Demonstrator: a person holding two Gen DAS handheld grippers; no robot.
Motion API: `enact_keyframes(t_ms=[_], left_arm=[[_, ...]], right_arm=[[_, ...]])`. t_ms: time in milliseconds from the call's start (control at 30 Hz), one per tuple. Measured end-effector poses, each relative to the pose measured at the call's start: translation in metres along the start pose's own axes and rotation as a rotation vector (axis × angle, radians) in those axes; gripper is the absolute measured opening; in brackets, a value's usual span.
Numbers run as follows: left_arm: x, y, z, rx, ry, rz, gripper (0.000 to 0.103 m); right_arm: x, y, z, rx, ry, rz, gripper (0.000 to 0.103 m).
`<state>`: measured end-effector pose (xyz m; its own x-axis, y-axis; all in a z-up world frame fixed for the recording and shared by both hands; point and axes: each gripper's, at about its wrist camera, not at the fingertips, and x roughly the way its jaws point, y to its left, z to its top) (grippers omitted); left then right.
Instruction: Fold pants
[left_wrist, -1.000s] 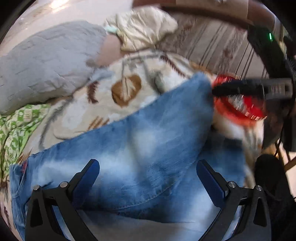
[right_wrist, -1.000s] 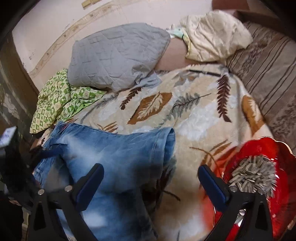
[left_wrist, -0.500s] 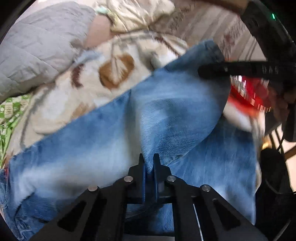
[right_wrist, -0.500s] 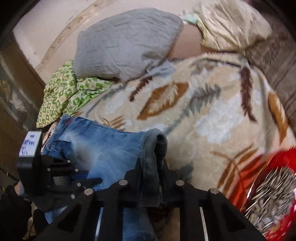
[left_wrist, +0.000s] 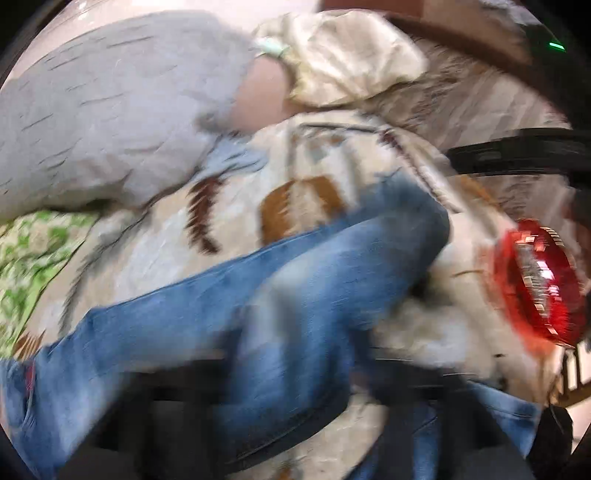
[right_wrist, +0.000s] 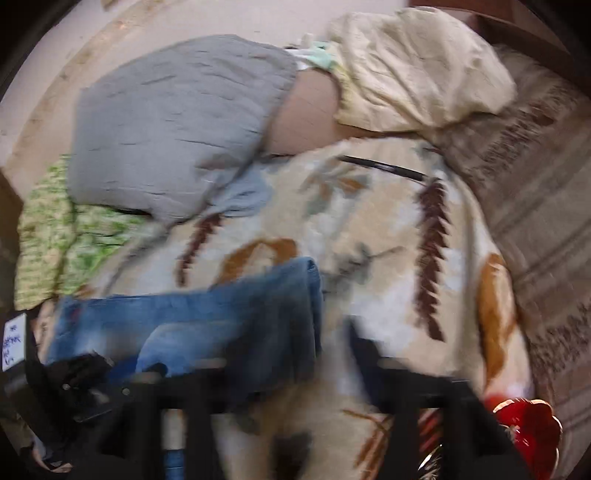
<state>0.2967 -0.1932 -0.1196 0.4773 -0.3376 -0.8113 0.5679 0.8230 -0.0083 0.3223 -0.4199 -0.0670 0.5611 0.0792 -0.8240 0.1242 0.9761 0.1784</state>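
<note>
Blue faded jeans (left_wrist: 303, 295) lie on a leaf-patterned blanket (left_wrist: 155, 236), folded over with the leg ends pointing away. Both views are blurred by motion. In the left wrist view my left gripper (left_wrist: 291, 384) is a dark smear at the bottom, its fingers spread, with the denim between and over them. In the right wrist view the jeans (right_wrist: 207, 328) are at lower left and my right gripper (right_wrist: 284, 373) shows as dark bars spread apart, the jeans' folded edge between them. The right gripper's arm (left_wrist: 517, 155) crosses the upper right of the left wrist view.
A grey quilted pillow (right_wrist: 173, 118), a cream pillow (right_wrist: 417, 70) and a green patterned cloth (right_wrist: 62, 236) lie at the far side. A red bowl (left_wrist: 539, 288) with seeds sits at the blanket's right edge; it also shows in the right wrist view (right_wrist: 528, 432). Striped bedding (right_wrist: 546, 206) lies on the right.
Both grippers shut on the jeans half a second ago, then opened and pulled back. The jeans now lie folded over on the blanket. Both views are moving fast.
</note>
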Motion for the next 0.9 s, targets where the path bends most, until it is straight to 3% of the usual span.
enact_keyframes(t_ms=[67, 133, 233, 333, 400, 467, 567, 733, 767, 800, 833, 900], left_arm=[[-0.018, 0.001, -0.008, -0.020, -0.065, 0.012, 0.098], [-0.039, 0.000, -0.017, 0.001, -0.058, -0.033, 0.098], [-0.070, -0.011, -0.034, 0.078, -0.057, -0.130, 0.098], [-0.083, -0.031, -0.040, 0.195, -0.061, -0.221, 0.098], [-0.092, -0.048, -0.045, 0.274, -0.074, -0.217, 0.098], [-0.085, -0.055, -0.043, 0.278, -0.047, -0.215, 0.098], [-0.071, -0.061, -0.041, 0.225, -0.005, -0.254, 0.098], [-0.042, -0.070, -0.040, 0.211, 0.044, -0.266, 0.098], [-0.035, -0.071, -0.041, 0.217, 0.053, -0.268, 0.098], [-0.028, -0.074, -0.041, 0.224, 0.067, -0.271, 0.095], [-0.022, -0.077, -0.043, 0.234, 0.085, -0.296, 0.070], [-0.011, -0.082, -0.045, 0.252, 0.147, -0.345, 0.009]], right_arm=[[-0.015, -0.004, -0.013, -0.007, -0.047, -0.005, 0.087], [-0.031, -0.006, -0.027, -0.022, -0.053, -0.001, 0.087], [-0.059, -0.013, -0.062, -0.025, -0.048, 0.075, 0.087], [-0.086, -0.014, -0.114, -0.050, -0.040, 0.136, 0.087], [-0.100, -0.015, -0.154, -0.031, -0.034, 0.167, 0.087], [-0.108, -0.013, -0.185, -0.001, -0.025, 0.179, 0.086], [-0.099, -0.015, -0.222, 0.091, 0.026, 0.218, 0.077], [-0.065, -0.013, -0.240, 0.192, 0.081, 0.242, 0.068], [-0.058, -0.013, -0.241, 0.211, 0.081, 0.255, 0.060], [-0.053, -0.012, -0.241, 0.214, 0.077, 0.262, 0.042], [-0.046, -0.009, -0.240, 0.203, 0.077, 0.256, 0.031], [-0.041, -0.004, -0.238, 0.180, 0.068, 0.237, 0.017]])
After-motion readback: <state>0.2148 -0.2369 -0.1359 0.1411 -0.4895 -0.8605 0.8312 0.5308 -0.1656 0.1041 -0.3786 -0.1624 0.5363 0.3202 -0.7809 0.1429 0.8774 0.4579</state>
